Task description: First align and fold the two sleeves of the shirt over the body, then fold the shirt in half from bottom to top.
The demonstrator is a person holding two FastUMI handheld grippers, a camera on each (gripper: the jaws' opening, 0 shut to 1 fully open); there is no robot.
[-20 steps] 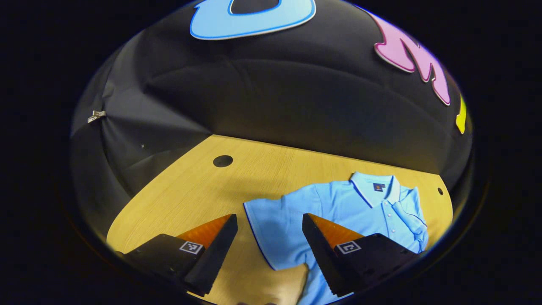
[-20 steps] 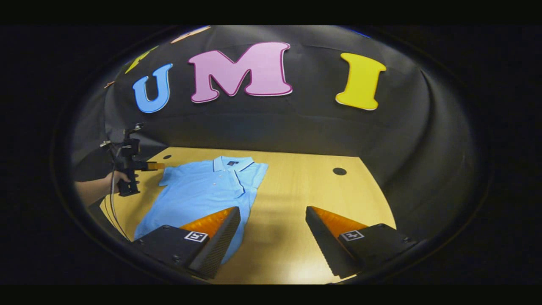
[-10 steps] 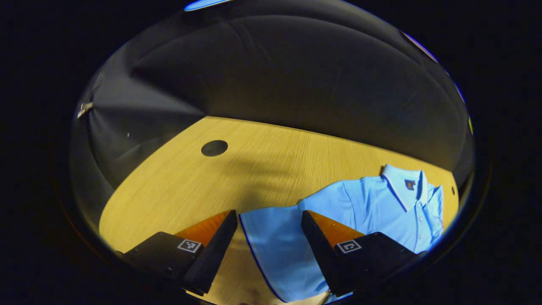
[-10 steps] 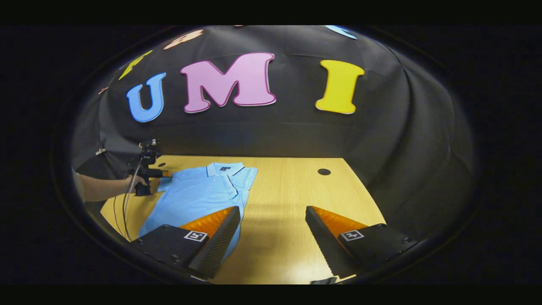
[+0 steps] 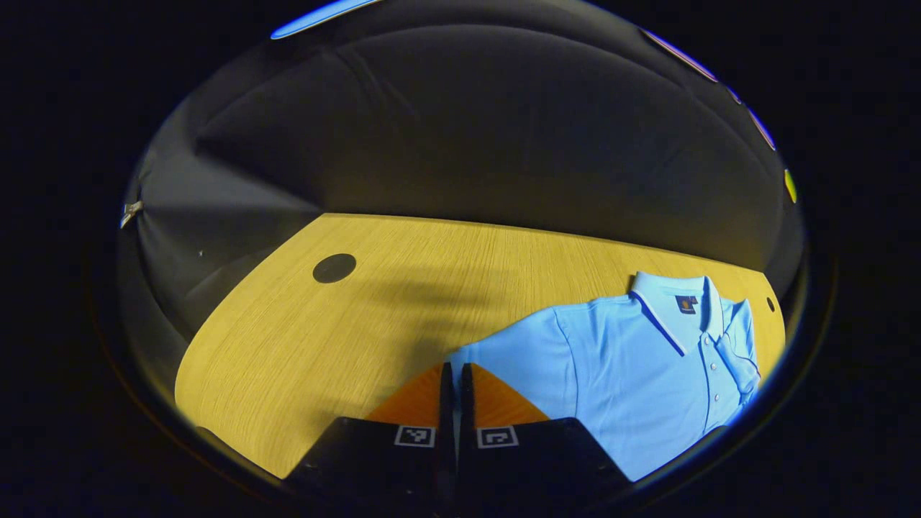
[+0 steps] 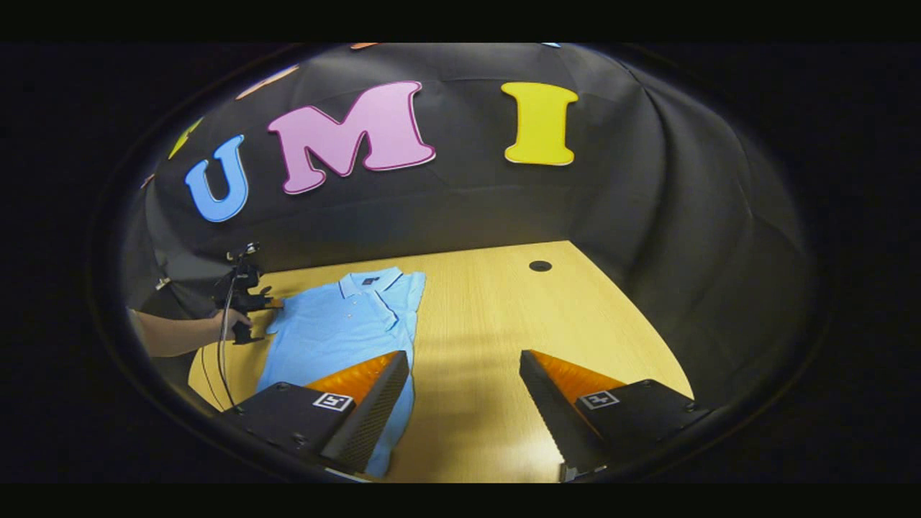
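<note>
Since half a second ago the left tongs (image 5: 453, 374) have closed from a wide gap to fingers pressed together, clenched at the edge of the left sleeve (image 5: 514, 360); whether cloth is pinched between them cannot be told. The light blue shirt (image 5: 633, 367) lies flat on the desk (image 5: 309, 338) at the lower right of the left gripper view, collar toward the far wall. In the right gripper view the shirt (image 6: 338, 331) sits left of centre, with a hand (image 6: 234, 324) holding the left tongs (image 6: 273, 306) at its sleeve. The right tongs (image 6: 464, 367) hang released above bare desk (image 6: 496, 316) beside the shirt's folded right side.
</note>
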